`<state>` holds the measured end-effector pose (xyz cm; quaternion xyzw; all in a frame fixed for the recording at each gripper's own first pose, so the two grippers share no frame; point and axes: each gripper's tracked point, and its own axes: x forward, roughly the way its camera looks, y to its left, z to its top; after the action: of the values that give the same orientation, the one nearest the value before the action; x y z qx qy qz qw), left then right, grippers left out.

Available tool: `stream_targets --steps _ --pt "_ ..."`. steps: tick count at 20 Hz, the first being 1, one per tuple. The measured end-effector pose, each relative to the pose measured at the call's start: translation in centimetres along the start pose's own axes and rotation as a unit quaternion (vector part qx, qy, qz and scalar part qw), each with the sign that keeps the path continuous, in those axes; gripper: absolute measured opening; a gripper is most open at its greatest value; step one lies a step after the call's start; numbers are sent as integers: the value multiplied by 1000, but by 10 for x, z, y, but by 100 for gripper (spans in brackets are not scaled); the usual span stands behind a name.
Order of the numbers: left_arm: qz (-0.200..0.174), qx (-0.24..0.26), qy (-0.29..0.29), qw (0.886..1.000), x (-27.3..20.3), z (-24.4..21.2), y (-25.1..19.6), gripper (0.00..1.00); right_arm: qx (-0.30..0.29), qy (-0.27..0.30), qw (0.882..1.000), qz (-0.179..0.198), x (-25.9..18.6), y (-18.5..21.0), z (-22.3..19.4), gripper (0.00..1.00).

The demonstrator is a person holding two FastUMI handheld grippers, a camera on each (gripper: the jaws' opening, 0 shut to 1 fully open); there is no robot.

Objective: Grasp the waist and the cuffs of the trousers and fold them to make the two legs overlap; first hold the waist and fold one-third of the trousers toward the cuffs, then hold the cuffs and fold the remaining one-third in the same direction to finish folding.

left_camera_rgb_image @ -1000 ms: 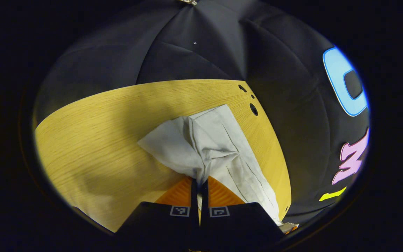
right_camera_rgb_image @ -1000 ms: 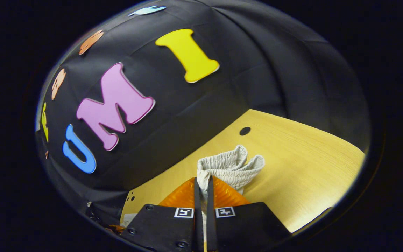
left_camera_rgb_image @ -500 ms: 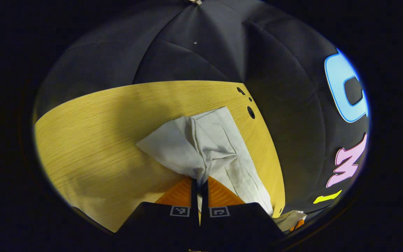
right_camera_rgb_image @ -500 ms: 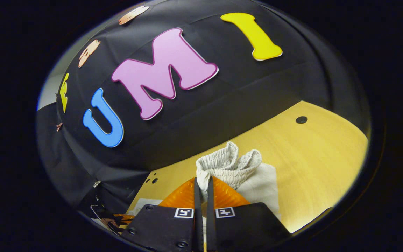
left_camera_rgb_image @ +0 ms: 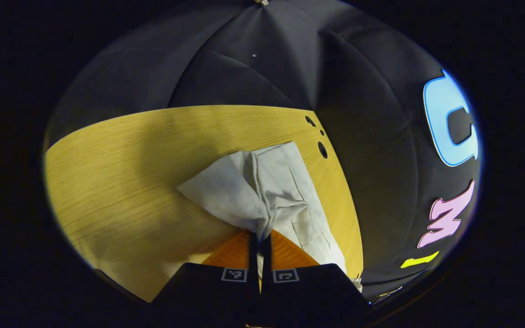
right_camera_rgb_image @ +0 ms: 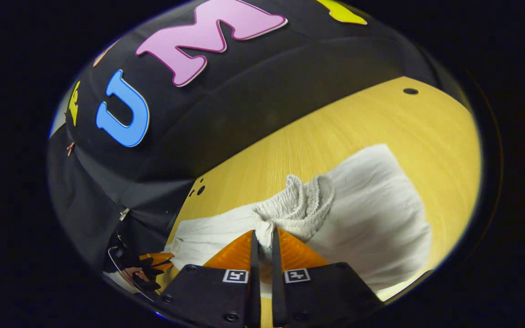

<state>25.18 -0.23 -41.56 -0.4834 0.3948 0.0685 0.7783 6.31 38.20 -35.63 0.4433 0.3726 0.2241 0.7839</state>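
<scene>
The pale trousers [left_camera_rgb_image: 267, 191] lie on the wooden table [left_camera_rgb_image: 121, 173], and each gripper has a different end of them. In the left gripper view, the left gripper [left_camera_rgb_image: 259, 237] has its two fingers pressed close together on a bunched fold of the flat, smooth cuff end [left_camera_rgb_image: 226, 191], which rises from the table into the pinch; from there one leg runs along the table's right edge, close to the round holes [left_camera_rgb_image: 322, 149] near the table's corner. The right gripper view gives the other end: the right gripper [right_camera_rgb_image: 262, 239] is clamped on the gathered elastic waist [right_camera_rgb_image: 301, 205], whose ruffled band stands up just past the fingertips. Beyond and to the right of the waist, a broad panel of the trousers [right_camera_rgb_image: 372, 209] spreads flat over the table [right_camera_rgb_image: 335, 132]. To the left of the waist, a narrower stretch of cloth leads toward the table's edge, where the other gripper [right_camera_rgb_image: 153, 260] shows small and dim.
</scene>
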Motion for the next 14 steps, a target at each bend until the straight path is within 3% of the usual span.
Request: stream_targets --steps 2,3,4,5,9,14 --pt "-3 -3 0 1000 0 0 0 6 50 29 998 23 7 5 -16 24" --pt "-5 -5 1 1000 0 1 -1 6 70 36 996 34 3 11 -22 22" --pt "-7 -7 1 1000 -1 1 -1 6 87 39 994 50 5 20 -23 35" --pt "-9 -9 2 1000 -1 1 -1 7 97 40 993 61 4 27 -24 40" --pt "-20 -22 2 1000 -3 2 1 6 76 17 994 75 -15 37 -10 44" --pt "-53 -51 -12 997 -6 11 -10 6 59 -7 997 54 -65 17 15 47"
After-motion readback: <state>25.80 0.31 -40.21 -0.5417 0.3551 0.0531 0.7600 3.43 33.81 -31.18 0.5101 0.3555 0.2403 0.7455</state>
